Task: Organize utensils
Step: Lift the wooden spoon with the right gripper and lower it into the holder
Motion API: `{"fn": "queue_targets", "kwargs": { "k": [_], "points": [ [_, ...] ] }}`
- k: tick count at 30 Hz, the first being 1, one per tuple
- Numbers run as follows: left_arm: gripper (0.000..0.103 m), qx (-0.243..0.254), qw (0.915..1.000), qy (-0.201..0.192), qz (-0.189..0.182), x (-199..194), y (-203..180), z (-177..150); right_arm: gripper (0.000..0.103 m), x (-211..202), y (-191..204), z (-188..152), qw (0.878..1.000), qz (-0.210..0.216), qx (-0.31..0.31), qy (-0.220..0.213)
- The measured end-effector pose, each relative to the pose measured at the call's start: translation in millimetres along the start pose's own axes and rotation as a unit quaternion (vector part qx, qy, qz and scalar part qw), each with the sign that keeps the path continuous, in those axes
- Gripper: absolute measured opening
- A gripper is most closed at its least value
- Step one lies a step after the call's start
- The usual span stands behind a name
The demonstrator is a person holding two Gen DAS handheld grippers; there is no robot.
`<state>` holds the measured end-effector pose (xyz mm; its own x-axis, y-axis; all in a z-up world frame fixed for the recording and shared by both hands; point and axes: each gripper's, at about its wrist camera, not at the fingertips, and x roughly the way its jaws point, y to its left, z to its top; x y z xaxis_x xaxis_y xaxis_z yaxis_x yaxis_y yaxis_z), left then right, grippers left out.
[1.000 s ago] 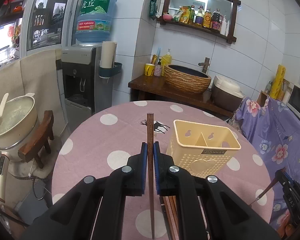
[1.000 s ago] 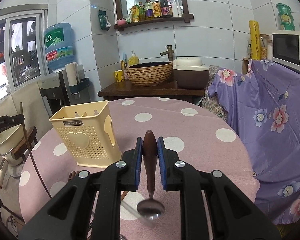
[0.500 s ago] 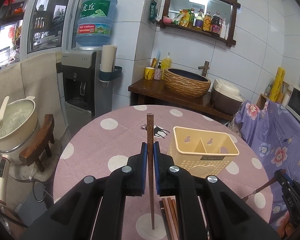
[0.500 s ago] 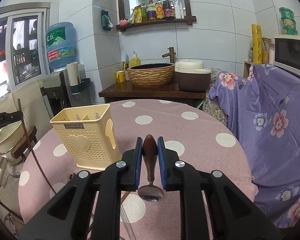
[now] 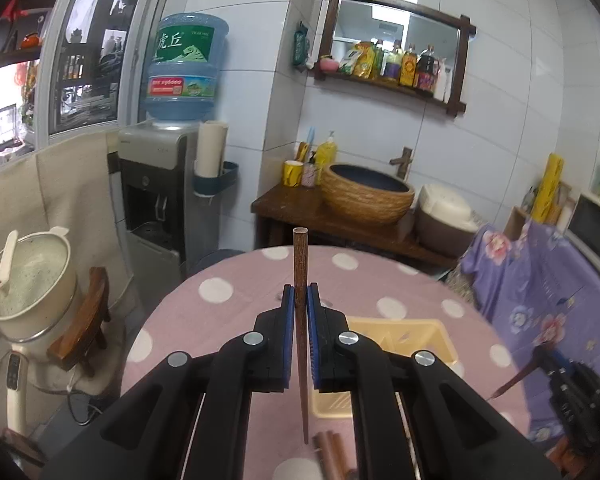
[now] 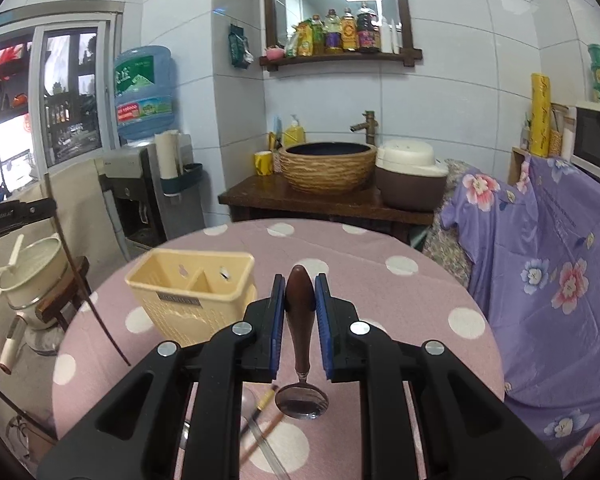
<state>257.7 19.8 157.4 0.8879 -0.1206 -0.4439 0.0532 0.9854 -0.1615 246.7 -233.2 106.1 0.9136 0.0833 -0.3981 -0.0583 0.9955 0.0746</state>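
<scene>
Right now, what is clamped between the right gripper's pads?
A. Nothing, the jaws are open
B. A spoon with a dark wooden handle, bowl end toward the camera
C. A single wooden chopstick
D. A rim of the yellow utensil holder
B: in the right wrist view the right gripper is shut on the brown handle of the spoon, its metal bowl hanging below toward the camera, while the yellow utensil holder stands apart on the table.

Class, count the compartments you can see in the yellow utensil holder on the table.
2. Seen from the right wrist, the holder has one divider: a wider compartment on the left and a narrower one on the right. Others may be hidden.
</scene>
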Motion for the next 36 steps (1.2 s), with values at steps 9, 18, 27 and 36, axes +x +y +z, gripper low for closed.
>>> {"fn": "queue_targets", "kwargs": {
  "k": [9, 18, 27, 36],
  "points": [
    [0.008, 0.006, 0.9976, -0.064, -0.027, -34, -35, 89, 0.016, -6, 41, 105, 0.998, 0.043, -0.005, -0.037],
    [0.008, 0.017, 0.9980, -0.059, -0.012, 13, -72, 69, 0.016, 41, 72, 101, 0.999, 0.036, 0.000, -0.033],
    [0.008, 0.009, 0.9999, 0.006, -0.002, 64, -58, 3, 0.016, 93, 64, 35, 0.999, 0.040, 0.024, 0.027],
    [0.008, 0.011, 0.9992, 0.037, -0.003, 87, -49, -36, 0.016, 110, 60, 0, 0.998, 0.044, 0.017, 0.046]
  ]
}}
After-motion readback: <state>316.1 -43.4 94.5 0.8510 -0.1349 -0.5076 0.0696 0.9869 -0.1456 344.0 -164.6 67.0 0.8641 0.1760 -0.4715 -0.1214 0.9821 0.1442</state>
